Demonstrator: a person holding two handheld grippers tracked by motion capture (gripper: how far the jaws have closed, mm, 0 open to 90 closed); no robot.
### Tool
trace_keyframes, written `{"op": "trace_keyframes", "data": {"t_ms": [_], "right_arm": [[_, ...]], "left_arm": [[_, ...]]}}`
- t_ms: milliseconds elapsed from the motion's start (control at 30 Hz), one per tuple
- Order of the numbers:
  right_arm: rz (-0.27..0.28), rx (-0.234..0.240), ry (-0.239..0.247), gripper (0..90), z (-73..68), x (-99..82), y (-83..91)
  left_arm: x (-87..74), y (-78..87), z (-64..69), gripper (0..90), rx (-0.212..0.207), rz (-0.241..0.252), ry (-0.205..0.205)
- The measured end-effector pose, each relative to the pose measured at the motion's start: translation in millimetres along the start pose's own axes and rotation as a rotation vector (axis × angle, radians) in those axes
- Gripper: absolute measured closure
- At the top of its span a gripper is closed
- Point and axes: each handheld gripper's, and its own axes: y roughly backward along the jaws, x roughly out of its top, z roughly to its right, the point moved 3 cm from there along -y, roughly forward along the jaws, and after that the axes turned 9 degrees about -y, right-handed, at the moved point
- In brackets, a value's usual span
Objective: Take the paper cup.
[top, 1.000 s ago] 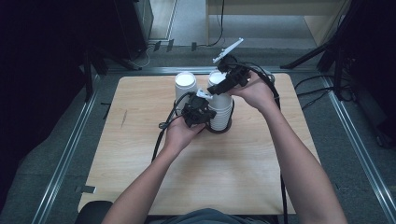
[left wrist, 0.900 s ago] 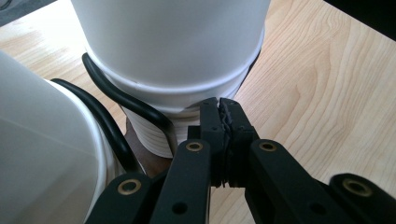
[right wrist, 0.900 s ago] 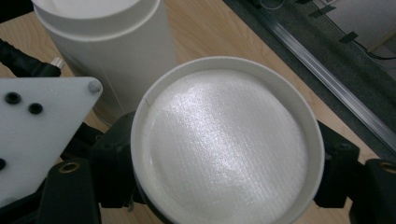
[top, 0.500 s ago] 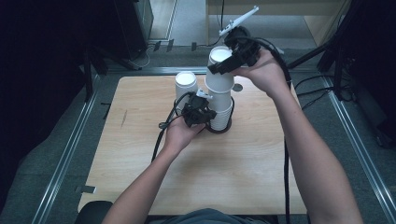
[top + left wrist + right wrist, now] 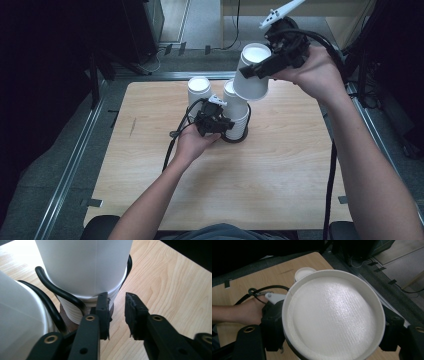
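Note:
A stack of upside-down white paper cups (image 5: 239, 112) stands in a black wire holder (image 5: 235, 139) at the middle of the table. My right gripper (image 5: 260, 67) is shut on one white cup (image 5: 250, 85) and holds it in the air above and right of the stack, bottom up; its recessed base (image 5: 332, 315) faces the right gripper view. My left gripper (image 5: 225, 125) sits at the stack's foot (image 5: 85, 267). Its jaws (image 5: 117, 312) have just been opening and stand slightly apart with nothing between them.
Another upside-down white cup (image 5: 199, 90) stands just left of the stack, close to the left gripper (image 5: 20, 322). The wooden table (image 5: 280, 175) has metal rails along its sides. Dark equipment and cables lie on the floor beyond the far edge.
The right hand has lifted the top cup off the stack, up and toward the far right. The left hand stayed at the stack's base and its jaws parted a little.

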Motion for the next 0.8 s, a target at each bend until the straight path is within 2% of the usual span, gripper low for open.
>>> {"op": "trace_keyframes", "data": {"t_ms": [67,100,167,233,300,333,400,433,500,533,600,633,700,800], "right_arm": [[0.005,0.005,-0.005,24.8,0.0,-7.9,3.9],[0.007,0.014,-0.013,24.8,0.2,-18.4,8.1],[0.005,0.014,-0.016,24.7,0.0,-22.0,9.2],[-0.002,0.021,-0.011,24.5,-1.1,-38.3,10.5],[-0.004,0.018,-0.010,24.4,-1.3,-42.3,10.2],[-0.016,0.029,-0.026,24.5,-1.1,-54.5,8.5],[-0.015,0.030,-0.029,24.5,-0.7,-58.5,7.8],[-0.018,0.036,-0.036,24.4,-1.4,-70.1,5.6],[-0.019,0.039,-0.033,24.4,-1.8,-73.8,4.7],[-0.020,0.042,-0.026,24.3,-3.9,-83.9,1.7],[-0.027,0.044,-0.025,24.3,-5.1,-91.4,-0.4],[-0.027,0.044,-0.025,24.3,-5.1,-91.4,-0.4],[-0.020,0.058,-0.019,24.2,-6.0,-102.6,-2.2],[-0.023,0.070,-0.014,24.2,-6.5,-113.3,-7.1]], "left_arm": [[0.9,1.6,0.8,67.9,-0.014,0.016,-0.002],[1.2,2.4,1.4,63.7,-0.017,0.018,-0.009],[1.1,4.0,2.9,62.0,-0.030,0.018,-0.021],[0.6,6.5,5.4,54.3,-0.051,0.016,-0.027],[0.6,7.7,6.2,52.6,-0.061,0.016,-0.027],[0.9,9.3,7.4,48.4,-0.068,0.019,-0.030],[1.0,11.7,9.3,46.6,-0.069,0.026,-0.046],[1.0,13.9,11.0,43.5,-0.081,0.030,-0.049],[-0.1,16.6,13.2,41.8,-0.098,0.032,-0.065],[-1.7,19.5,15.8,40.2,-0.113,0.032,-0.078],[-4.2,22.5,17.7,40.0,-0.142,0.035,-0.080],[-4.2,22.5,17.7,39.0,-0.142,0.035,-0.080],[-8.5,26.4,19.0,36.8,-0.150,0.049,-0.097],[-11.7,28.9,18.6,34.9,-0.176,0.065,-0.097]]}}
